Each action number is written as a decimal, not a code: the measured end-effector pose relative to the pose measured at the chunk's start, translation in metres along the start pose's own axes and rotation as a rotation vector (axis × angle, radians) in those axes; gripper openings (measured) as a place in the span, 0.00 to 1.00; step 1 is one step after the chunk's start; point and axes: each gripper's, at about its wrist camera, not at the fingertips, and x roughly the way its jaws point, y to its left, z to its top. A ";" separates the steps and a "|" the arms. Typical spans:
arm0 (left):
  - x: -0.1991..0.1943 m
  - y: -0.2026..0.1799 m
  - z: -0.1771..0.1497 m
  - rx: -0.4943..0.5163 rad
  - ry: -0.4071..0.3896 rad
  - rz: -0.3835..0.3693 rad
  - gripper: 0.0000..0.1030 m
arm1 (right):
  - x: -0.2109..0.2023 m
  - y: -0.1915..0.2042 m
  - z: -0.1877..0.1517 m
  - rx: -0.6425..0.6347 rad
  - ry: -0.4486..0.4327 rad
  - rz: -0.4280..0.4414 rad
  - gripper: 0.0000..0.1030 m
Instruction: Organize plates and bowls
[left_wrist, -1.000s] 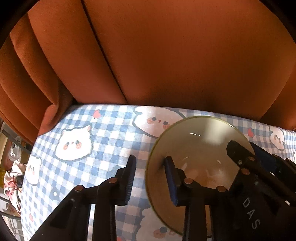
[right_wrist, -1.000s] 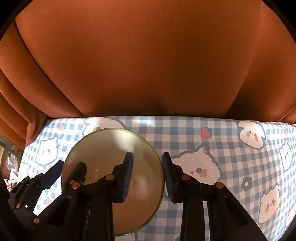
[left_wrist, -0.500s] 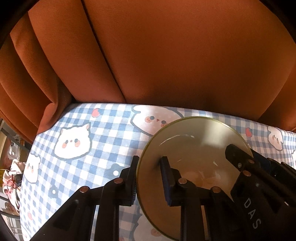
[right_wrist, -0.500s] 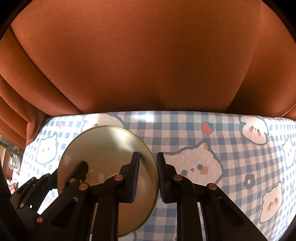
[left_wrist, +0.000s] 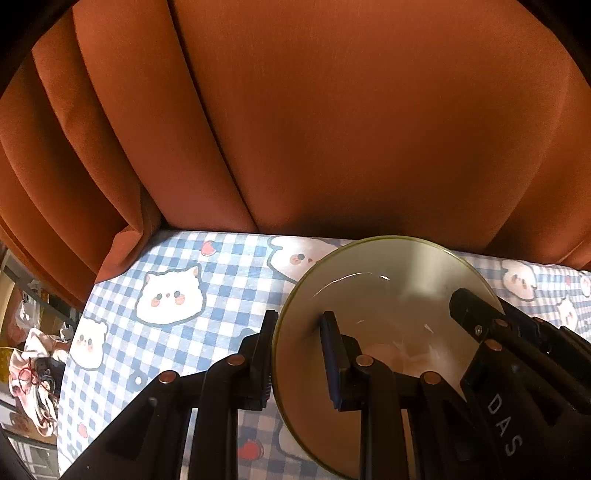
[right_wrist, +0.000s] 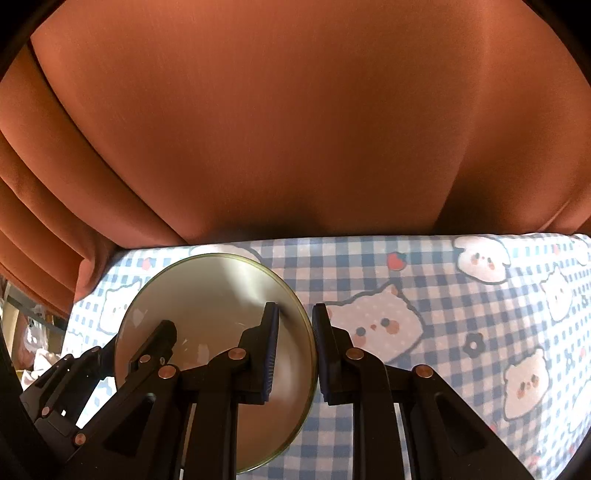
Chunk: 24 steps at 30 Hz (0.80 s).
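Bowl rim pinched from both sides.
Your left gripper (left_wrist: 297, 354) clamps the bowl (left_wrist: 384, 295) at its left rim; your right gripper (right_wrist: 295, 350) clamps its right rim.

One bowl (left_wrist: 388, 295), two grippers.
Left gripper (left_wrist: 297, 354) and right gripper (right_wrist: 293, 350); one cloth (right_wrist: 424, 288), one curtain (right_wrist: 295, 129).
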 end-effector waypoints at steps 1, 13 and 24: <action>-0.006 0.000 0.000 0.006 -0.009 -0.007 0.21 | -0.004 0.000 -0.001 0.001 -0.004 -0.003 0.22; -0.072 0.010 -0.012 0.066 -0.068 -0.104 0.21 | -0.085 0.013 -0.019 0.047 -0.070 -0.099 0.22; -0.123 0.027 -0.042 0.127 -0.098 -0.152 0.21 | -0.142 0.034 -0.057 0.094 -0.103 -0.142 0.22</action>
